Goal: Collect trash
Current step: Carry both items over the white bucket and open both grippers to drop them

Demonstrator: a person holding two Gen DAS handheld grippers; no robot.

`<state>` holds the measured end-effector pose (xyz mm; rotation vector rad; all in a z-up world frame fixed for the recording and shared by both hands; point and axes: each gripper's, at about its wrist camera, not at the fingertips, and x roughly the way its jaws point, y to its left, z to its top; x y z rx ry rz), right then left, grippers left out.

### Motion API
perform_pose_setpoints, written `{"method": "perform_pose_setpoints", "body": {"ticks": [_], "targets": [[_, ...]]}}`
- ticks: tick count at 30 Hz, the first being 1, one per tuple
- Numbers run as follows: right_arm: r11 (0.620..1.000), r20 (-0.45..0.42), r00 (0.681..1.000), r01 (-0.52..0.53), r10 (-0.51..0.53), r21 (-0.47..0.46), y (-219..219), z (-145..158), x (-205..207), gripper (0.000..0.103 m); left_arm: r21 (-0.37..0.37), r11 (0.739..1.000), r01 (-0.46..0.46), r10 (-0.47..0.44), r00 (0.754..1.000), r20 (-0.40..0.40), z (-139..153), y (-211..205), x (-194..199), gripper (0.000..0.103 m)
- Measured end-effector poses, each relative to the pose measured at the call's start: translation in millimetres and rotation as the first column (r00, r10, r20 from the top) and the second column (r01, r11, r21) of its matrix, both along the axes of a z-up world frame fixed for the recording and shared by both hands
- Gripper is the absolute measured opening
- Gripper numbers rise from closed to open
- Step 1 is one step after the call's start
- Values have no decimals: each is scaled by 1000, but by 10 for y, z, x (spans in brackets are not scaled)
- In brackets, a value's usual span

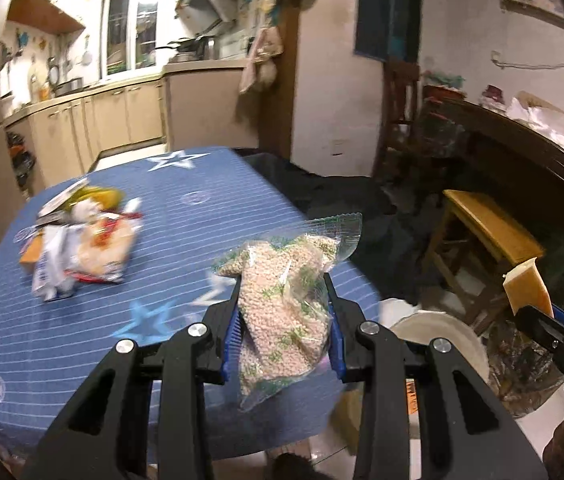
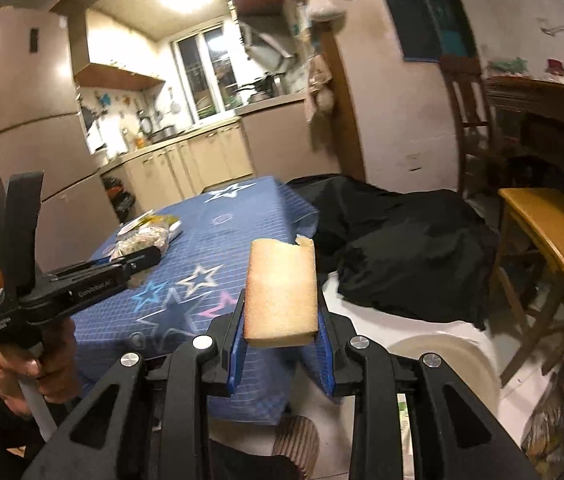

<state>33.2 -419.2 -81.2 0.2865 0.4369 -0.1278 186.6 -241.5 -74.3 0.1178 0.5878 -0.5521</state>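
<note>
Carrying trash off the blue table (image 1: 82,340), we risk the slippery bag of grain (image 1: 282,300) sliding from the left gripper (image 1: 282,320), which pinches only its middle. The right gripper (image 2: 280,328) is clamped on a yellow sponge (image 2: 282,288). Both point slightly downward, near the white bin (image 2: 462,356).

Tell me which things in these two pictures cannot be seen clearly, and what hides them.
- Left wrist view: the pile of wrappers on the blue tablecloth is motion-blurred; single items and print are unreadable.
- Left wrist view: the white bin is cut off by the left gripper holding the bag of pellets; its contents are hidden.
- Right wrist view: the right gripper and its sponge piece cover the tablecloth behind.
</note>
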Motion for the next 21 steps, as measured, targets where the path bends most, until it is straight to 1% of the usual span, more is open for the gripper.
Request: {"method": "perform_pose_setpoints", "body": {"ticks": [5, 9, 11, 14, 18, 21], "targets": [[997, -18, 997, 74, -74, -10, -411, -45, -238, 30, -2, 997, 74, -74, 997, -13, -29, -506, -90, 33], [990, -33, 990, 140, -140, -20, -745, -123, -424, 30, 12, 991, 131, -130, 991, -44, -141, -896, -131, 33], [986, -49, 985, 166, -167, -30, -892, -187, -475, 30, 18, 986, 163, -161, 984, -73, -241, -1111, -157, 33], [979, -82, 976, 200, -201, -30, -1096, -326, -499, 30, 34, 981, 191, -188, 978, -86, -413, -1366, -221, 33], [973, -125, 966, 230, -227, 5, -1330, -576, -472, 30, 55, 976, 211, -203, 971, -127, -672, -1585, -277, 33], [971, -157, 961, 236, -229, 29, -1461, -769, -439, 30, 73, 973, 220, -208, 968, -140, -821, -1675, -313, 33]]}}
